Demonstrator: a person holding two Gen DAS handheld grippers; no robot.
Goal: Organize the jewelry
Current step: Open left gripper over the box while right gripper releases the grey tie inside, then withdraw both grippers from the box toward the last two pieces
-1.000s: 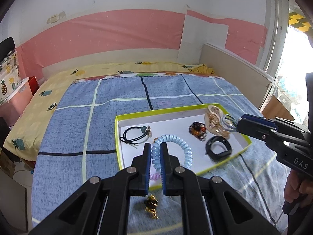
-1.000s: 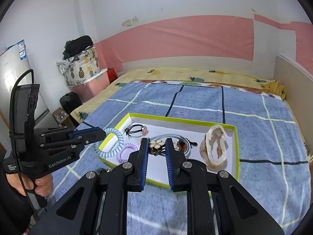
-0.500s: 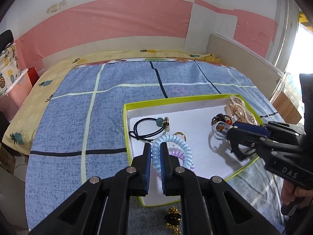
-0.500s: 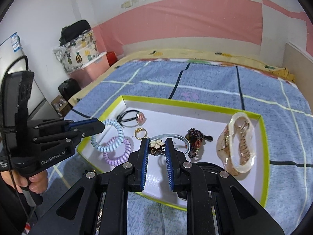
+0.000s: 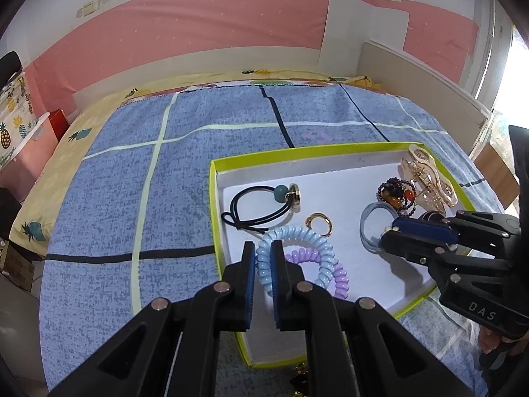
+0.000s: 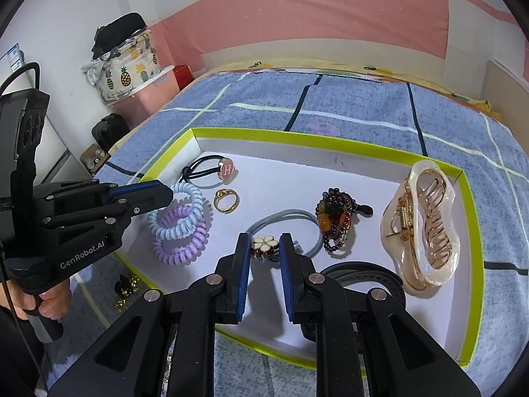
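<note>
Jewelry lies gathered in a shallow white tray with a lime-green rim (image 6: pixel 330 142), which rests on the blue checked blanket (image 5: pixel 132 198) of a bed.

The left tongs (image 5: pixel 263 248) are clenched on a pale blue spiral hair tie (image 5: pixel 317 241) at the tray's near left corner. The coil is pinched between the pads, and its free loop rests on a purple spiral tie (image 6: pixel 185 251). Much of the purple one is covered by the blue coil and, from the left camera, by the tong fingers.

The right tongs (image 6: pixel 264 241) have just been opening. A small white flower charm (image 6: pixel 263 244) sits between the pads with a sliver of space on either side, so it is released, not gripped. The charm belongs to a grey-blue elastic (image 6: pixel 297 218) lying flat on the tray floor.

Farther back are a black hair tie (image 5: pixel 251 211) with a round charm and a gold ring (image 6: pixel 225 200). A dark beaded bracelet (image 6: pixel 335 218) lies right of the elastic, and a translucent claw clip (image 6: pixel 423 225) sits at the right end.

A black band (image 6: pixel 363 273) curves out from under the right tongs; most of it is hidden, and I cannot tell what it is. Outside the tray, by its near left edge, a small black and gold piece (image 6: pixel 125 289) lies on the blanket, too small to make out. A hand (image 6: pixel 49 304) grips the left handle, cut off at the frame edge.
</note>
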